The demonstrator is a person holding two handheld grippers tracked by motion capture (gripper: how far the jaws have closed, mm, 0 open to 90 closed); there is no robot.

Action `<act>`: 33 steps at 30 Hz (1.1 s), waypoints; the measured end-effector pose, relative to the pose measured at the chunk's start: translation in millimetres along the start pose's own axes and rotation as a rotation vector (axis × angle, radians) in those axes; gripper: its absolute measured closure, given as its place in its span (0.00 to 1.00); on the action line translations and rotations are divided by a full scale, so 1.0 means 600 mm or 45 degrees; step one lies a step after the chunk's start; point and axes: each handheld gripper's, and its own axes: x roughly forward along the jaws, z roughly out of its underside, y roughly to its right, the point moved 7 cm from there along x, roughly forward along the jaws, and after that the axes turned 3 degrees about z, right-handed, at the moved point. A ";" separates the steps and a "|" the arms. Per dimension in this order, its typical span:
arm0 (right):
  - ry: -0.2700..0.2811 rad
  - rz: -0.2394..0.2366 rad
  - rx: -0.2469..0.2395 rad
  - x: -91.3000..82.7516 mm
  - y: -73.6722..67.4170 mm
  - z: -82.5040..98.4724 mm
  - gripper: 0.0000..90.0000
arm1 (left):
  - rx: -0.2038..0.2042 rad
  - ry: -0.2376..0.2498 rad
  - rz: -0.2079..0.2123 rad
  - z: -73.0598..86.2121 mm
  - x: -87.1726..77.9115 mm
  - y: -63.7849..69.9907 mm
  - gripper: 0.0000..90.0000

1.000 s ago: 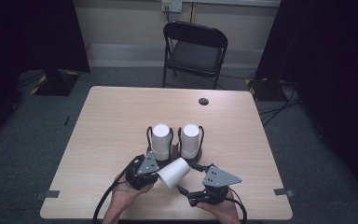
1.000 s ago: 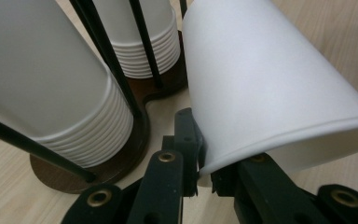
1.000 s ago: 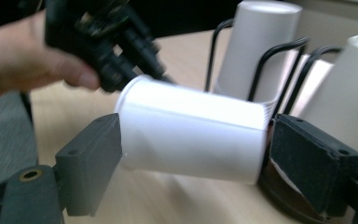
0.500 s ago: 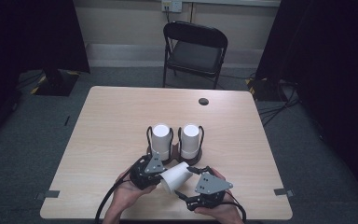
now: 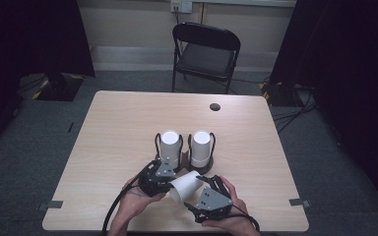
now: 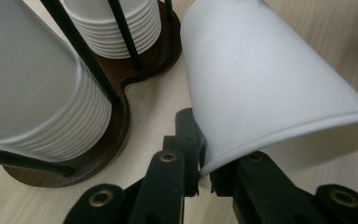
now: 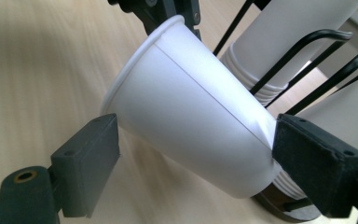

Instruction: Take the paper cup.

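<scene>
Cup point(image 5: 184, 186) lay tilted above the table point(image 5: 118, 128), just in front of the rack point(image 5: 183, 164), its rim pinched in the closed left claw point(image 6: 199, 170). Right claw point(image 7: 196, 158) had just been opening, pads straddling the cup without pressing. Judgement: close squarely mid-wall, gently, before the left lets go, or the paper buckles.
</scene>
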 end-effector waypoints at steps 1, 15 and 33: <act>-0.002 0.011 -0.015 0.002 -0.001 0.000 0.16 | -0.015 0.004 0.000 0.000 0.000 -0.001 0.94; -0.032 0.085 -0.293 0.030 -0.017 -0.008 0.15 | -0.045 -0.067 0.049 -0.002 -0.004 -0.011 0.94; 0.024 0.080 -0.271 0.041 -0.019 -0.025 0.17 | -0.084 0.012 0.082 -0.029 -0.005 0.000 0.95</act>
